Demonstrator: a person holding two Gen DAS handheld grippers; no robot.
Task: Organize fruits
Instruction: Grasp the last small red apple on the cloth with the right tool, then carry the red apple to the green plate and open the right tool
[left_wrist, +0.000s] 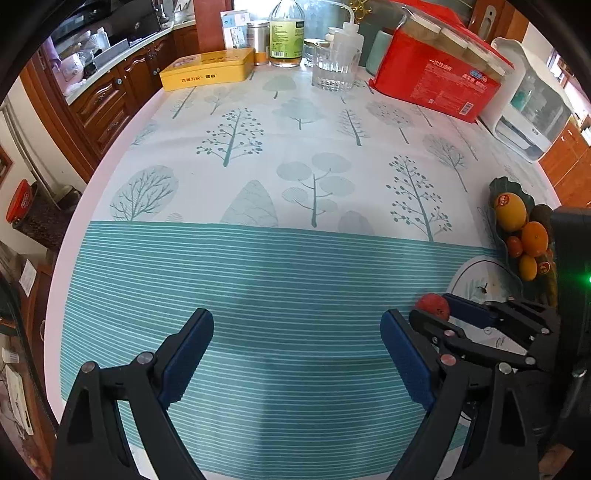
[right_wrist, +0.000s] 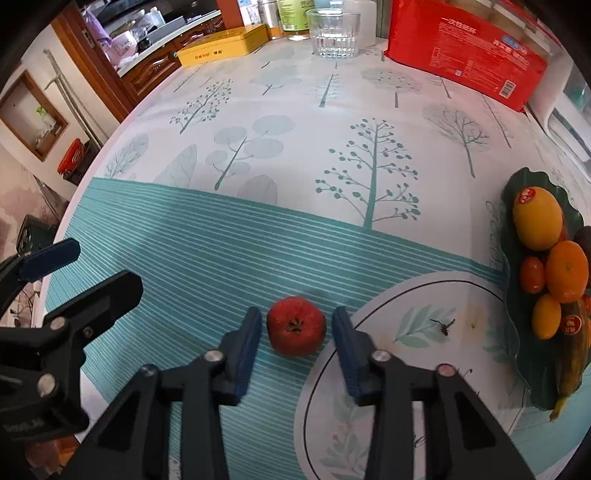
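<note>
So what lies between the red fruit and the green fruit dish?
In the right wrist view, only tablecloth and the leaf-print placemat lie between red fruit and green dish.

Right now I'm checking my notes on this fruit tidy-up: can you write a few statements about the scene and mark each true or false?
1. The red fruit lies on the tablecloth between the right gripper's fingers. True.
2. The right gripper's pads already press on the red fruit. False: a gap shows on each side.
3. The left gripper stands open over bare cloth, with nothing between its fingers. True.
4. The green dish is empty. False: it holds several orange and yellow fruits.
5. The glass stands at the far end of the table, near the red package. True.
</note>
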